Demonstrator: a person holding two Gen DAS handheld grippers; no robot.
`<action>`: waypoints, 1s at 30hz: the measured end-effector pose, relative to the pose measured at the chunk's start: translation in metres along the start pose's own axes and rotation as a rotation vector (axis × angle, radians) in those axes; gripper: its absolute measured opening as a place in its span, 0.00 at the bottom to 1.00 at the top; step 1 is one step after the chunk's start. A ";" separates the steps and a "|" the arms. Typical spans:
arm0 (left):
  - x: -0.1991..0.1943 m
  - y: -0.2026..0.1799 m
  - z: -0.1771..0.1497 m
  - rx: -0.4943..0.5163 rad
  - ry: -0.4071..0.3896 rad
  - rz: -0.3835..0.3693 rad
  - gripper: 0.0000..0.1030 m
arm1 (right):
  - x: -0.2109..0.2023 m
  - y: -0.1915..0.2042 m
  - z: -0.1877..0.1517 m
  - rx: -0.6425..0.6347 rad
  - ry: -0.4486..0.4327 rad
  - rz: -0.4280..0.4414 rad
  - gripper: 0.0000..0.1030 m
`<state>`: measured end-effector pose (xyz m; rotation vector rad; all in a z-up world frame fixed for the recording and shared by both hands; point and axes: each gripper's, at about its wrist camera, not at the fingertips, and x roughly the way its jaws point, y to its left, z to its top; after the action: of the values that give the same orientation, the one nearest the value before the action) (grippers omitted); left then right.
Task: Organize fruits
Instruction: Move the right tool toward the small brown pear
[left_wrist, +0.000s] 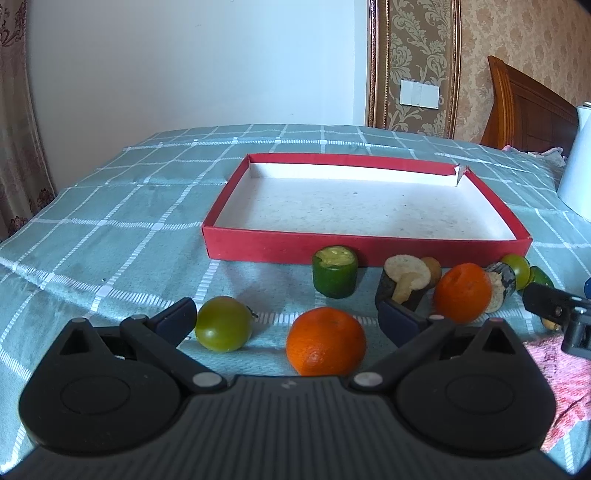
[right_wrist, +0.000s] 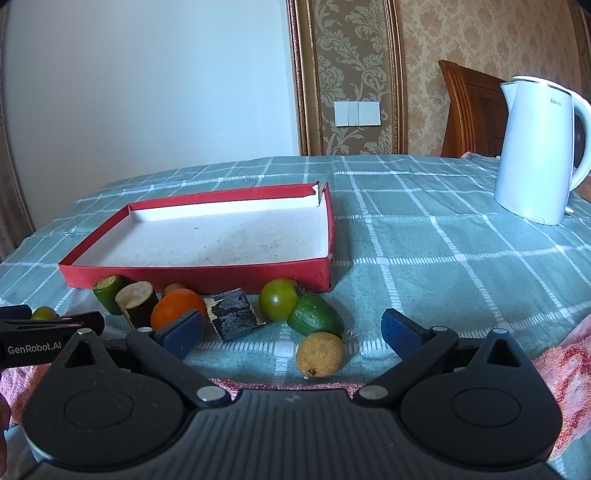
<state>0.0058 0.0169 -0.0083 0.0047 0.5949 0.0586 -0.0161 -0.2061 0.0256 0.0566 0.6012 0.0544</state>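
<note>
The left gripper (left_wrist: 286, 317) hangs low over the checked green cloth (left_wrist: 110, 229) with its fingers spread wide and nothing between the pads; an orange (left_wrist: 325, 341) sits on the cloth in the gap between them, and a green tomato (left_wrist: 223, 323) lies just beside the left finger's blue pad. Beyond these a cut green cucumber piece (left_wrist: 335, 271) stands upright just in front of the near wall of the red box (left_wrist: 365, 251), whose white floor holds no fruit; to its right a dark-skinned cut piece (left_wrist: 404, 282) with pale flesh stands just beside a second orange (left_wrist: 461, 291).

The right gripper (right_wrist: 291, 332) is likewise wide open and empty, low over the cloth; between its fingers lie a tan round fruit (right_wrist: 320, 354), a small green avocado-like fruit (right_wrist: 316, 319) touching it or nearly so, a second green tomato (right_wrist: 279, 299) and a dark cut block (right_wrist: 236, 319); all sit on the cloth in front of the box, outside it. A white kettle (right_wrist: 535, 155) stands well apart at the far right; a pink towel (right_wrist: 569, 373) lies at the near right edge.
</note>
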 end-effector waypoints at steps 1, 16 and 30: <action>0.000 0.000 0.000 -0.002 0.000 0.000 1.00 | 0.000 0.000 0.000 0.001 0.001 0.002 1.00; 0.000 0.004 -0.002 0.002 0.001 -0.008 1.00 | -0.008 -0.023 -0.008 -0.007 0.011 -0.009 1.00; 0.000 0.010 -0.005 -0.009 0.007 -0.029 1.00 | 0.001 -0.032 -0.011 -0.026 0.028 -0.007 0.94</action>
<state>0.0026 0.0272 -0.0120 -0.0127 0.6019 0.0333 -0.0206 -0.2373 0.0142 0.0288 0.6283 0.0565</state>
